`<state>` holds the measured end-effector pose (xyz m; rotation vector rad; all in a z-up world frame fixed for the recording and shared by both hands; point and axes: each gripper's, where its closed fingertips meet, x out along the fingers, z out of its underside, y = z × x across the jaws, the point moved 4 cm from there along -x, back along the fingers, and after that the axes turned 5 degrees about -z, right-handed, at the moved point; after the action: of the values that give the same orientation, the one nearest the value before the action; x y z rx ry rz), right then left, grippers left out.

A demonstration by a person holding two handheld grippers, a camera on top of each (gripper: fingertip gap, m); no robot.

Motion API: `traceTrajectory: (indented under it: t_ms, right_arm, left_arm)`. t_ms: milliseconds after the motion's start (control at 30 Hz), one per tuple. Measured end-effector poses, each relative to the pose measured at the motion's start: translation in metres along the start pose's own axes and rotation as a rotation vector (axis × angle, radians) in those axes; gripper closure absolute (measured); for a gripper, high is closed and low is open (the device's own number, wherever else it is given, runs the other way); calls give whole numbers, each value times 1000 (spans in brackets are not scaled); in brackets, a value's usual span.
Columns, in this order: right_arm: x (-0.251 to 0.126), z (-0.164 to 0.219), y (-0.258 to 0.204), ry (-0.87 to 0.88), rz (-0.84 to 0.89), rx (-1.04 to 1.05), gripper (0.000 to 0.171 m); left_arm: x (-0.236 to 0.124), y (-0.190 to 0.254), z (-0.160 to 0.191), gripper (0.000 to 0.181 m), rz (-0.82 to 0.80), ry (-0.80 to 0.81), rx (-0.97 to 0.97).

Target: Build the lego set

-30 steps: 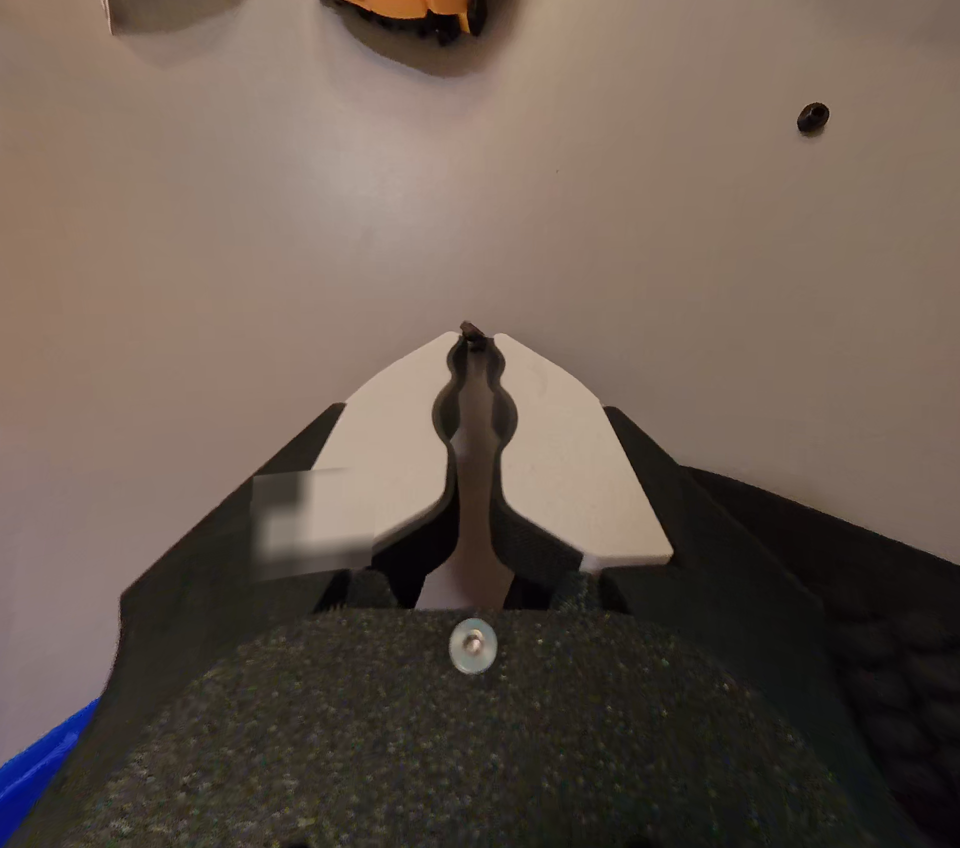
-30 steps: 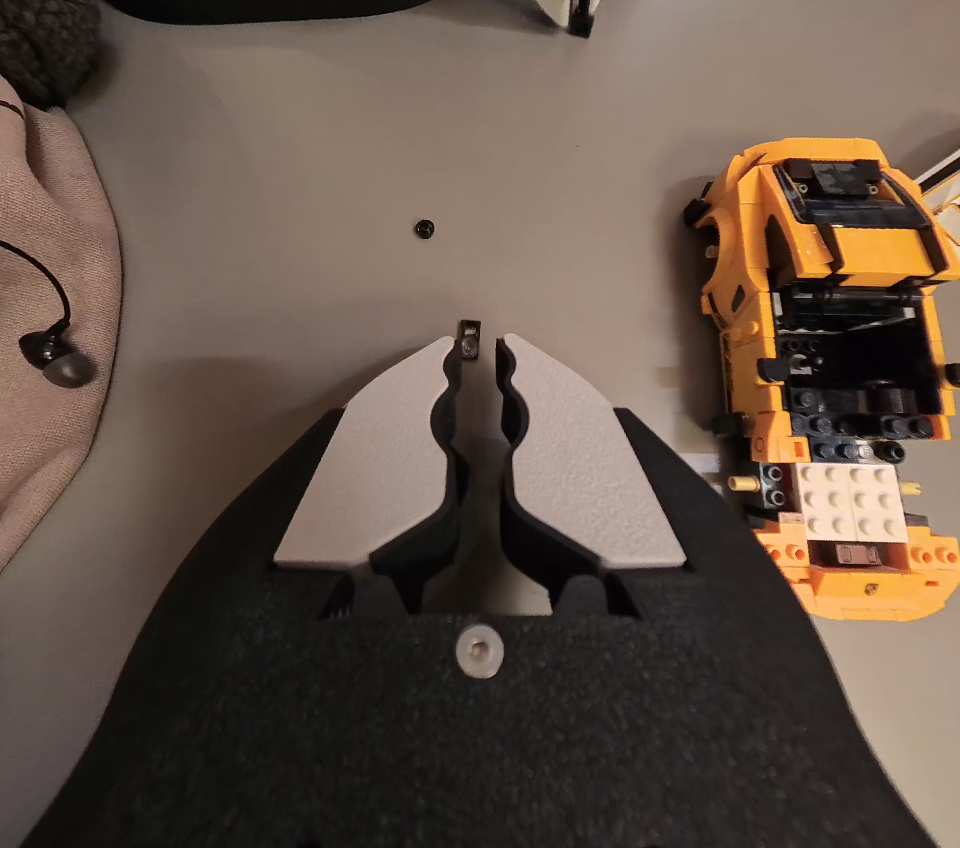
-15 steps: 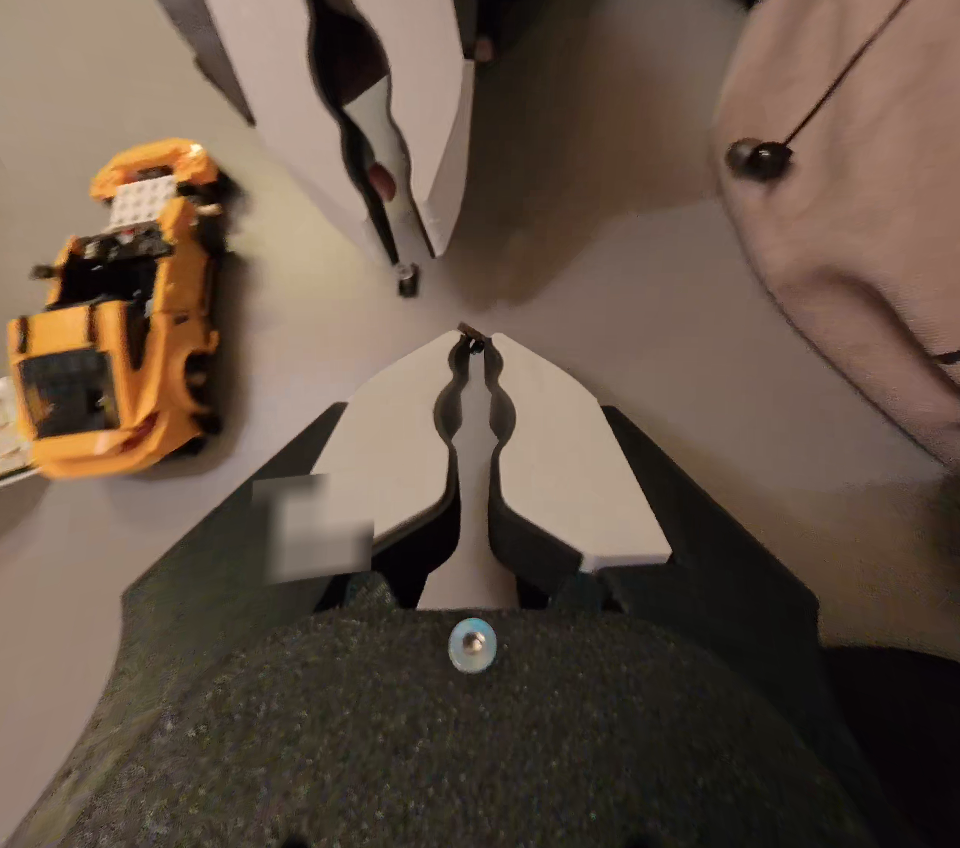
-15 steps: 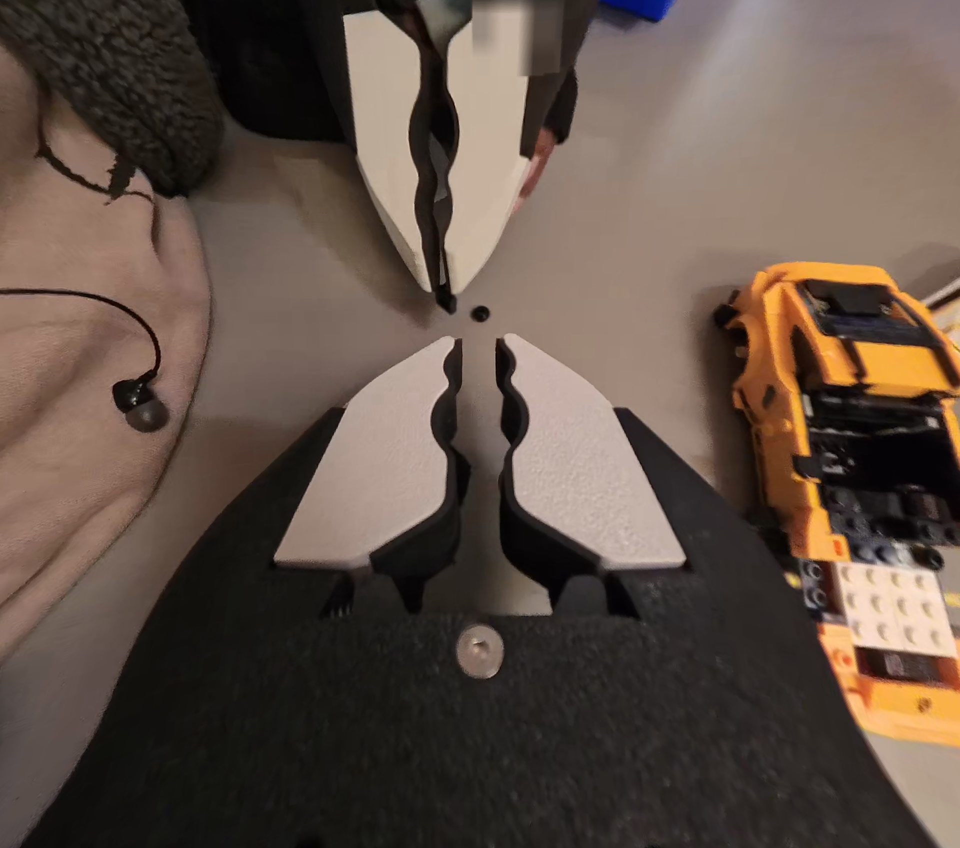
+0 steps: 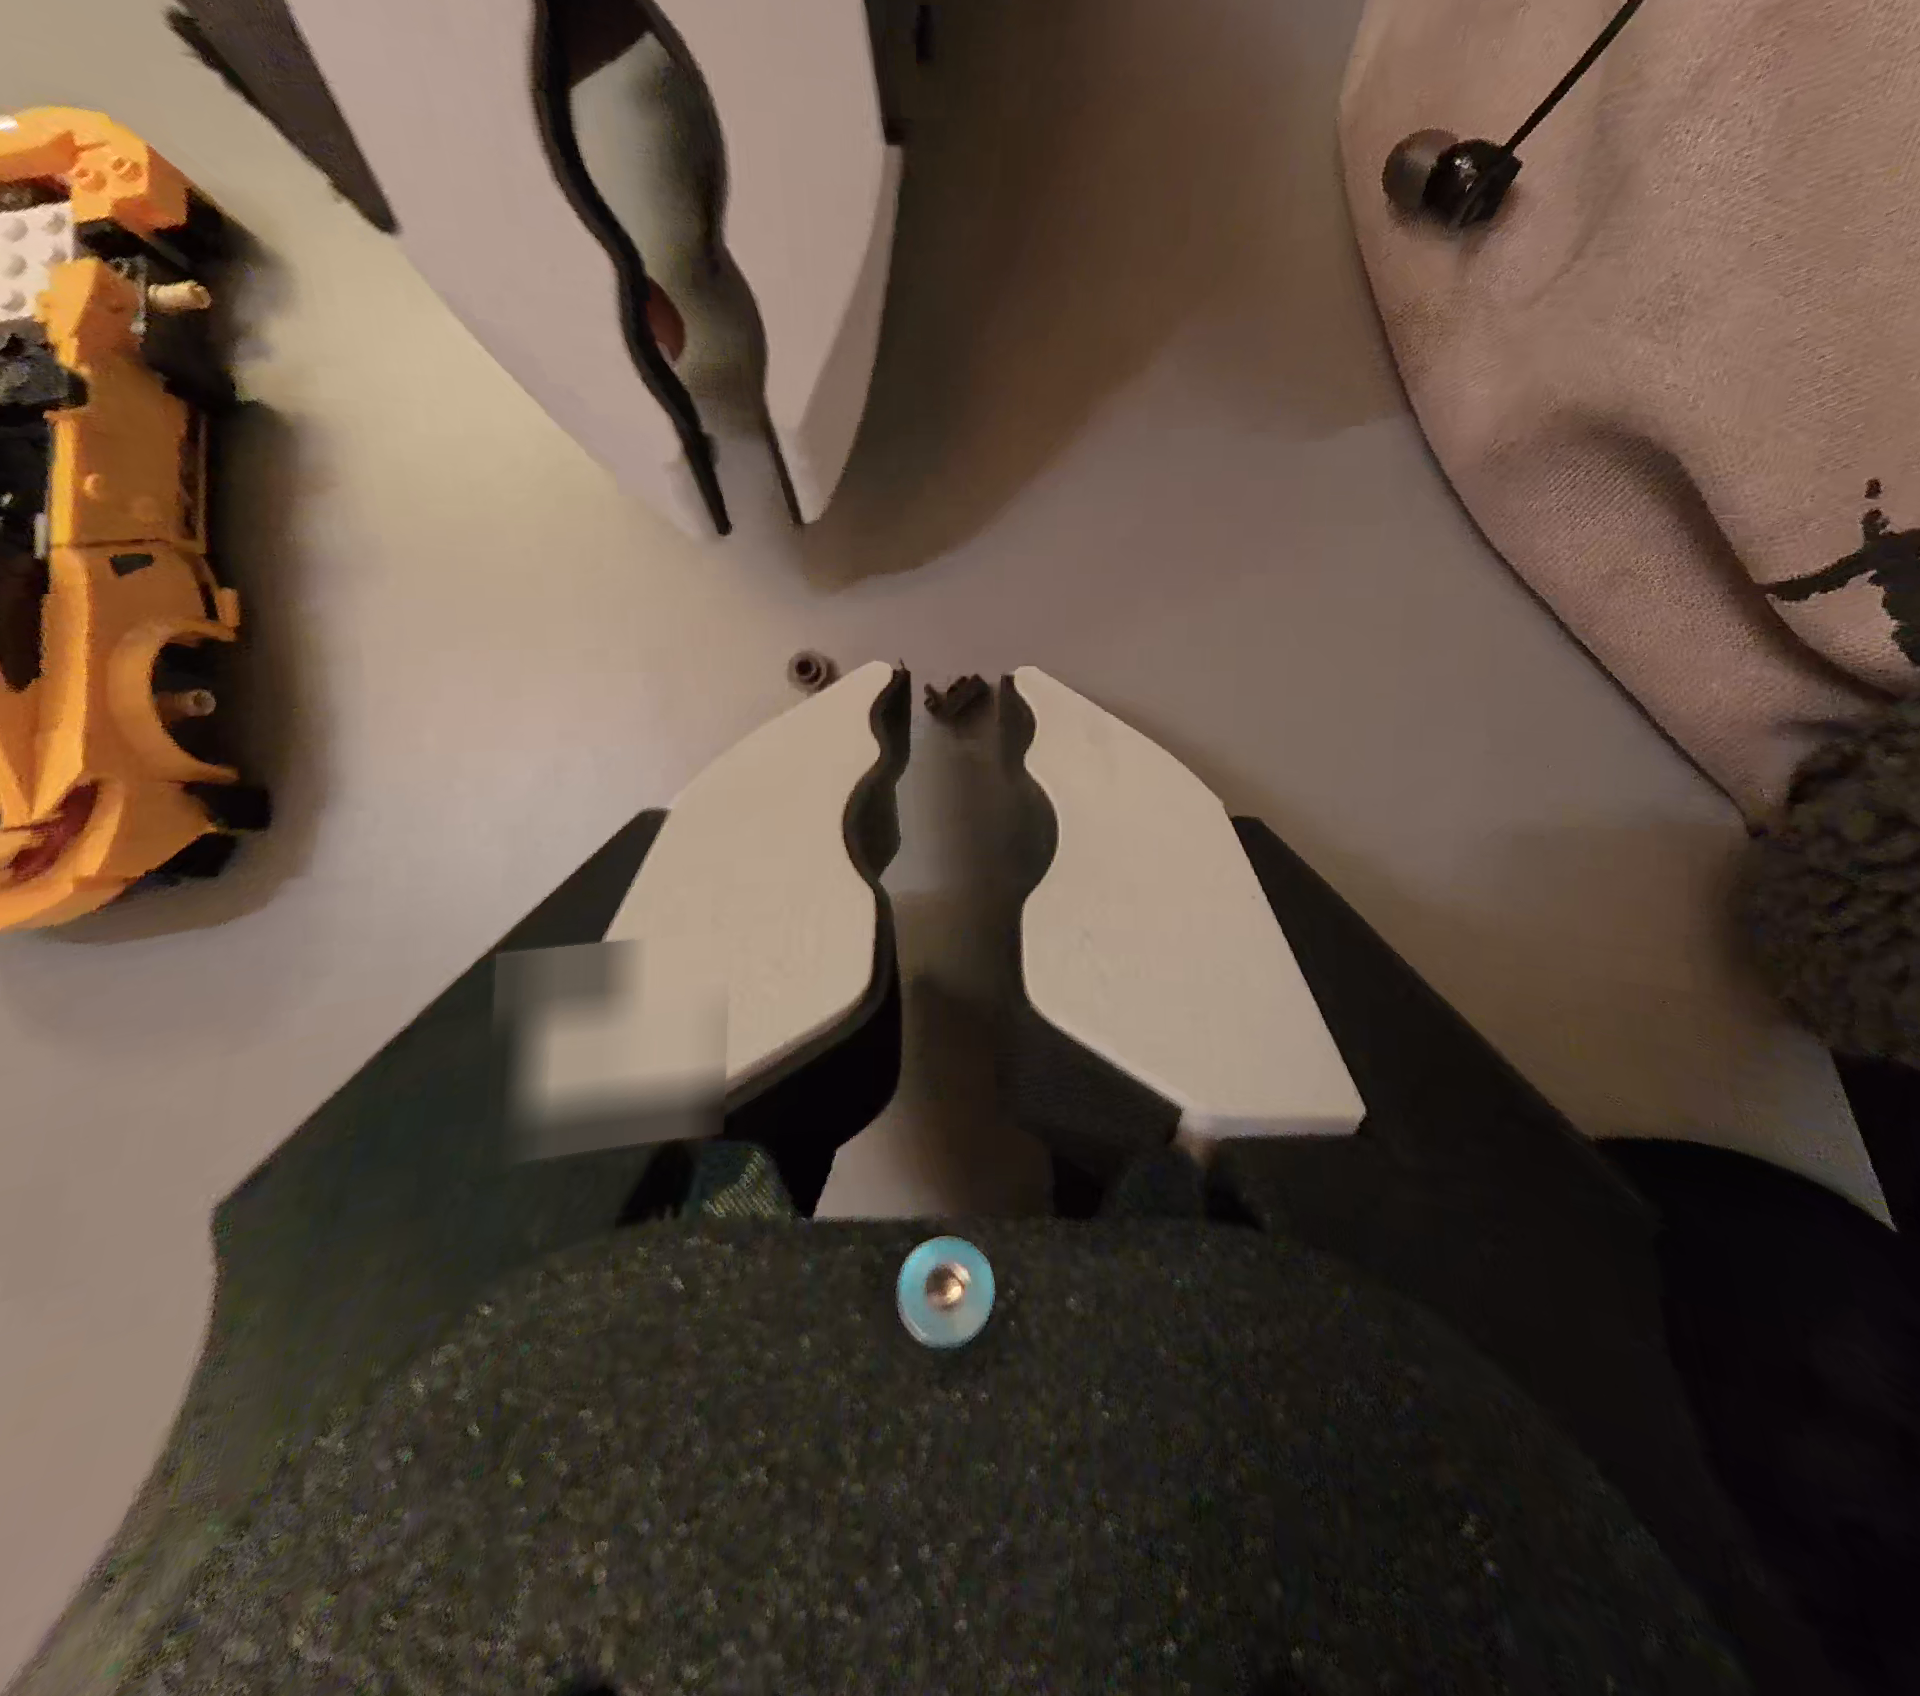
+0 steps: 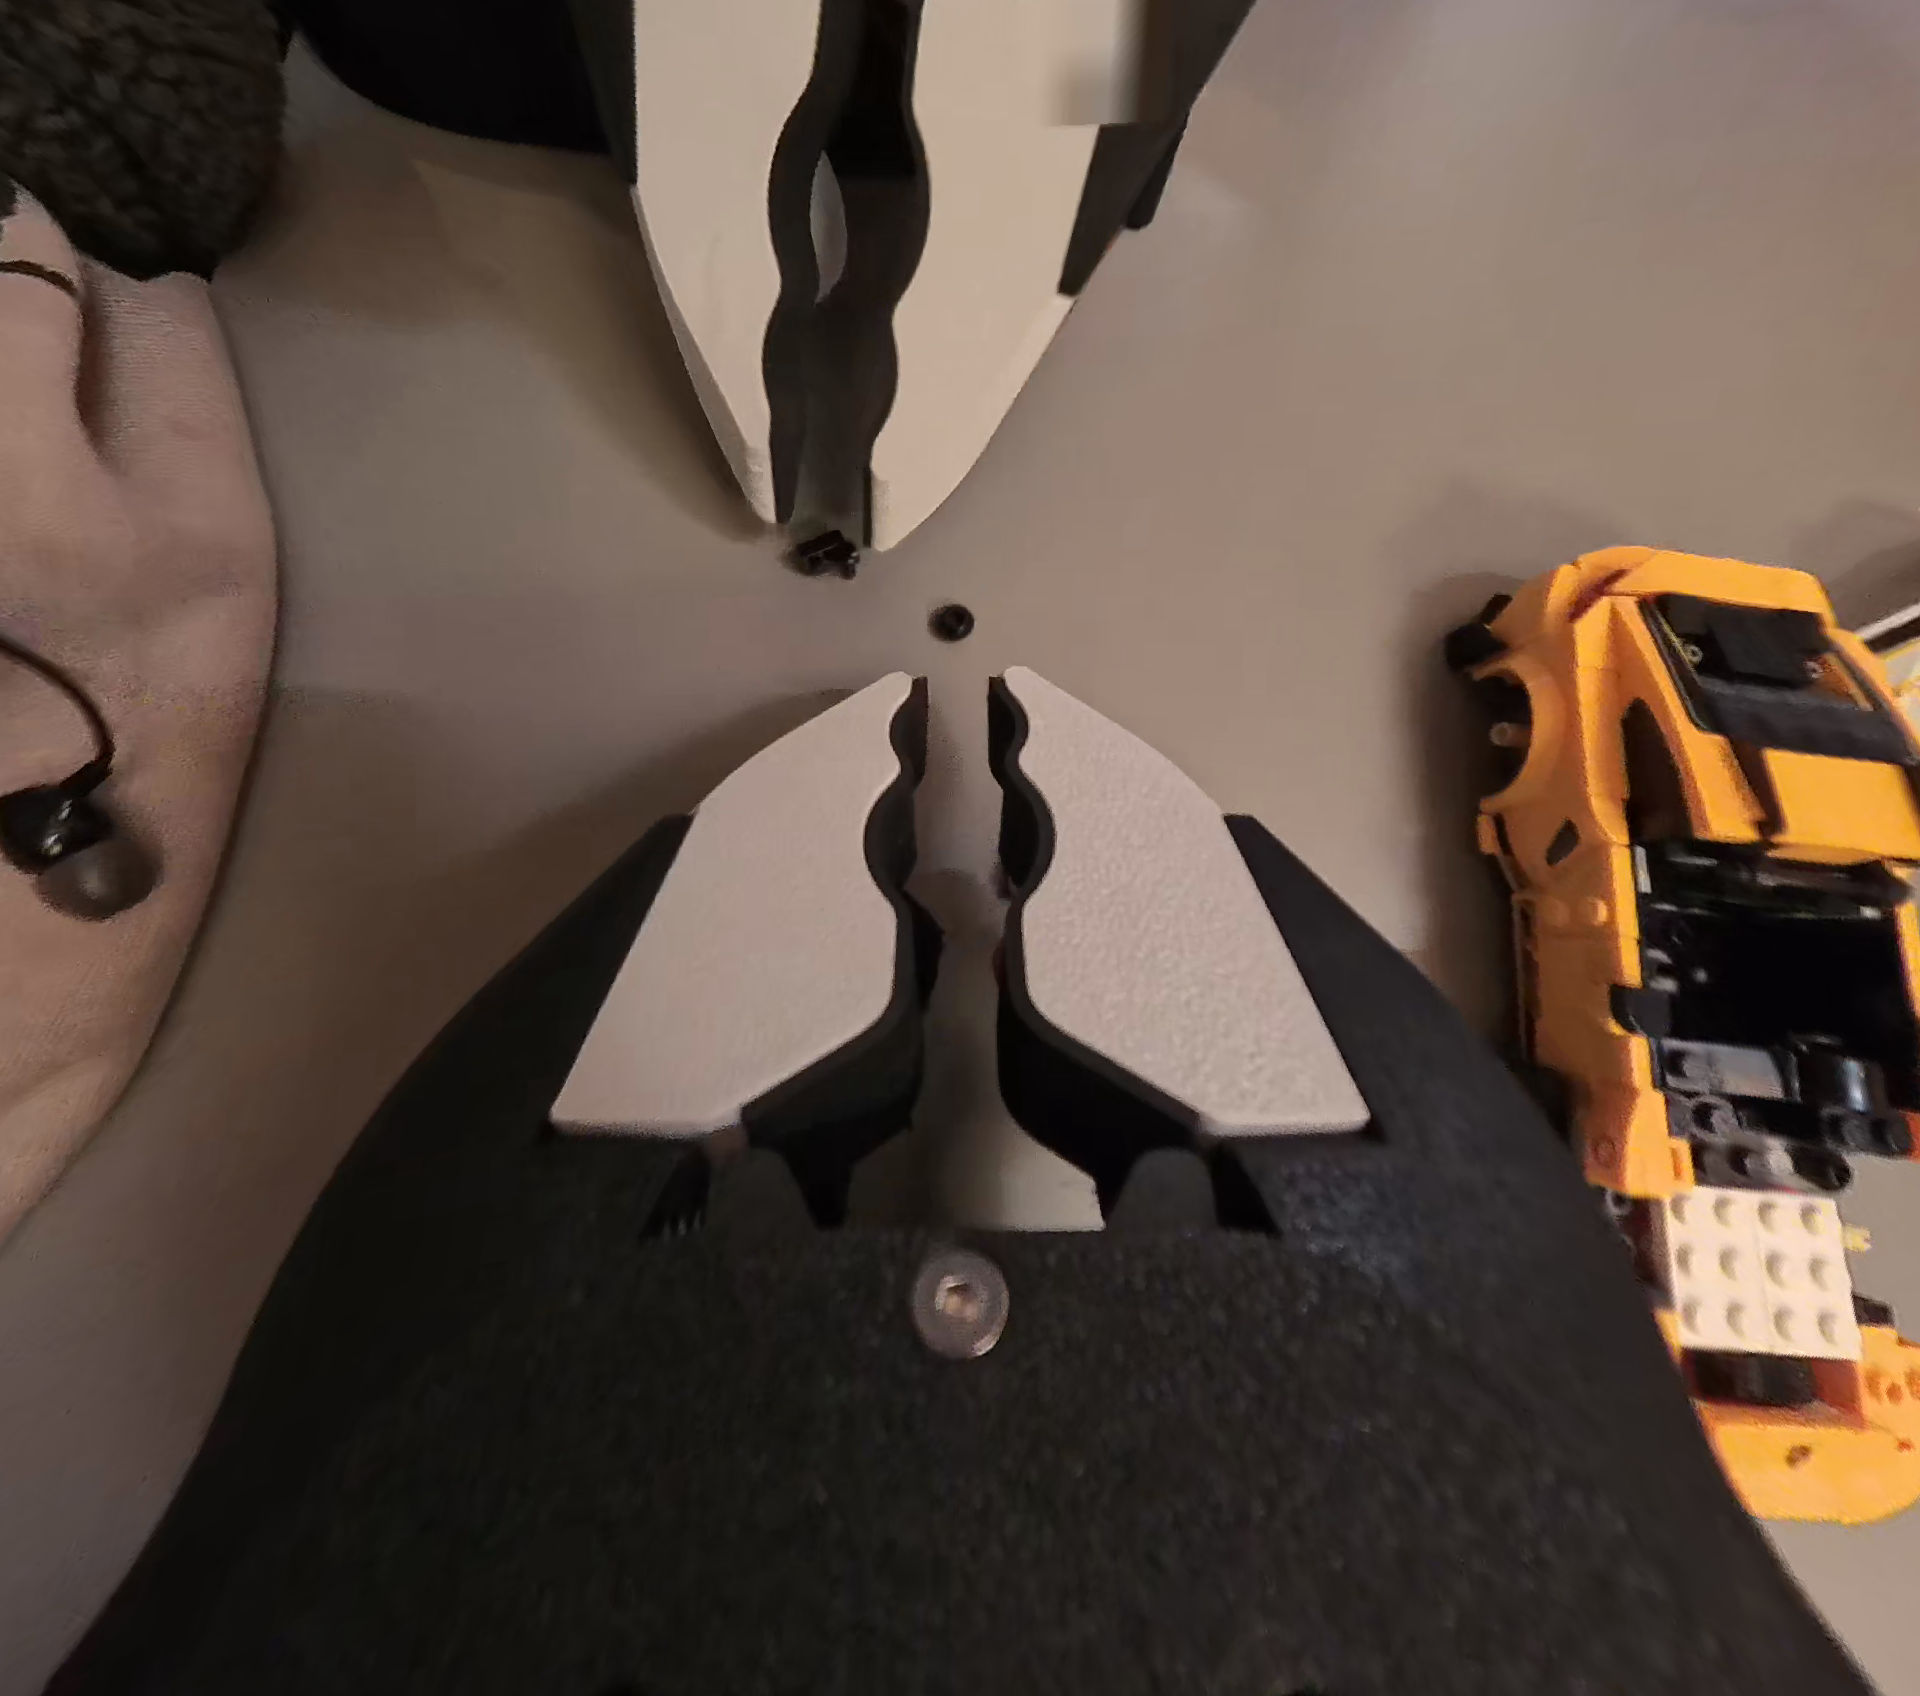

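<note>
Left wrist view first: my left gripper has its jaws parted a little, and a tiny dark piece sits in the gap right at the tips. I honestly can't tell if either tip is touching it or if it's just lying on the table, so I'm not counting it as gripped. A small round stud lies just beside the left tip. The right gripper points in from the far side, tips near mine, and the orange car is well off to the left.

Right wrist view: my right gripper has its jaws slightly apart with nothing between them. The round stud sits just past the tips on the table, a hair off the centre line. The left gripper faces me with the dark piece at its tips. The car is to the right, roof off and cabin exposed.

My take: the step is getting a firm pinch on these tiny bits. I'd centre the stud between the right tips, come in low, close slowly so it doesn't squirt out, and keep the two grippers from bumping.
</note>
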<state>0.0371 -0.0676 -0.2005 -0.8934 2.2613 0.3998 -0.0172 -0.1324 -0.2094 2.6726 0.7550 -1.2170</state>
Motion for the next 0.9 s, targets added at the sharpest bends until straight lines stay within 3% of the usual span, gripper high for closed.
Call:
traceTrajectory:
  t_ms: [467,633,733,900]
  right_arm:
    - [30,-5,6,-209,-48,-14,163]
    - [31,-4,7,-196,-44,-16,165]
    - [18,-9,10,-92,-90,68,166]
    - [-23,-27,18,299,-318,336,166]
  left_arm:
    - [-12,-19,9,171,-122,-9,-67]
    - [-10,-19,8,171,-125,3,-60]
    - [-13,-22,1,170,-151,62,-49]
    - [-29,-28,-33,167,-320,278,55]
